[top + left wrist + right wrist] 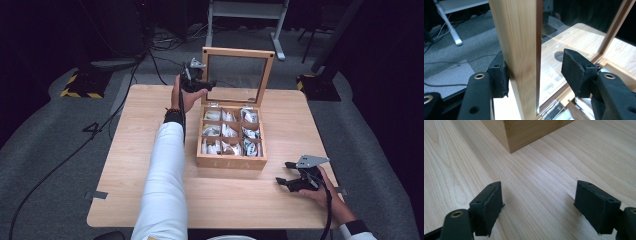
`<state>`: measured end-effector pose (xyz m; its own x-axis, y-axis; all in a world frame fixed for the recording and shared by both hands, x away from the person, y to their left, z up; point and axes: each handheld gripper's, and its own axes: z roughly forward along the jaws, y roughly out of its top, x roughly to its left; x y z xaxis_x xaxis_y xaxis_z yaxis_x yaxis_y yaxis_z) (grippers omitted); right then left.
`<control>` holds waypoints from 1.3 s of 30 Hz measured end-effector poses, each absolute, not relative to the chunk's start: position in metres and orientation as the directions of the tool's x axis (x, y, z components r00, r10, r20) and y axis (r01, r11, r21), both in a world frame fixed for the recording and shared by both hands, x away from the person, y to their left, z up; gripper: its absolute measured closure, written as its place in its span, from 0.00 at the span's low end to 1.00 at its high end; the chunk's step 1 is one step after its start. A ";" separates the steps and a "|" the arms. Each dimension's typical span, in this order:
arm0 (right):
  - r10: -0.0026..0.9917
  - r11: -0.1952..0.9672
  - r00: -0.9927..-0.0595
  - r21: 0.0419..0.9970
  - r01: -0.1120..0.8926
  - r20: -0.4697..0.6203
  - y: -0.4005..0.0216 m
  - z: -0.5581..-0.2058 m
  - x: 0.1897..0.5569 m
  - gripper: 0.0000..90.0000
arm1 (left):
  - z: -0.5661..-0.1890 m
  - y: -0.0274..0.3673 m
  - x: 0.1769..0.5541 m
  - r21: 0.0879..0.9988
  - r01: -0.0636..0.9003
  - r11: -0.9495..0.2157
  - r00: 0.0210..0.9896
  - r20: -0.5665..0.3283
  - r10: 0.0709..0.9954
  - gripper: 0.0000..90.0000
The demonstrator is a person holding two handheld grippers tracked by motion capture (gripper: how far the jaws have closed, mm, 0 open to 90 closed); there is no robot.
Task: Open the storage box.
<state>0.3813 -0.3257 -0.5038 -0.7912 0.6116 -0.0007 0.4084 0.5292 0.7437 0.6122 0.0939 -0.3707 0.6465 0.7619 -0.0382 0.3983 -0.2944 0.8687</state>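
Note:
A wooden tea box (231,162) stands open mid-table, its compartments full of tea bags (230,132). Its glass-paned lid (238,52) stands upright at the back. My left gripper (207,86) reaches in at the lid's left side. In the left gripper view the jaws of this gripper (534,67) straddle the lid's wooden frame (516,37): one pad (500,77) rests against the wood, the other pad (574,72) stands apart from it on the glass side. My right gripper (283,173) lies low on the table, front right of the box. This gripper (537,202) is open and holds nothing, with the box corner (531,132) ahead.
The light wooden table (140,165) has bare room left and front of the box. A sleeved forearm (165,175) crosses the left half. Behind the table are a white desk frame (245,10), floor cables (60,160) and a striped base (82,85).

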 end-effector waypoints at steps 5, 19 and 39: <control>0.612 0.529 -0.791 0.744 0.408 -0.002 -0.326 -0.504 0.381 0.25 | -0.385 0.096 0.615 0.846 0.429 -0.317 0.631 -0.029 0.776 0.46; 0.613 0.530 -0.790 0.743 0.409 -0.003 -0.326 -0.504 0.382 0.25 | -0.408 0.101 0.600 0.801 0.466 -0.377 0.645 -0.015 0.764 0.45; 0.622 0.536 -0.783 0.733 0.419 -0.008 -0.325 -0.502 0.380 0.30 | -0.404 0.147 0.510 0.734 0.440 -0.518 0.689 0.094 0.719 0.31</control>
<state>0.3798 -0.3254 -0.5015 -0.7827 0.6224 -0.0084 0.4185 0.5362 0.7330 0.5099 0.1471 -0.4039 0.6886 0.7191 0.0938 0.4405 -0.5175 0.7336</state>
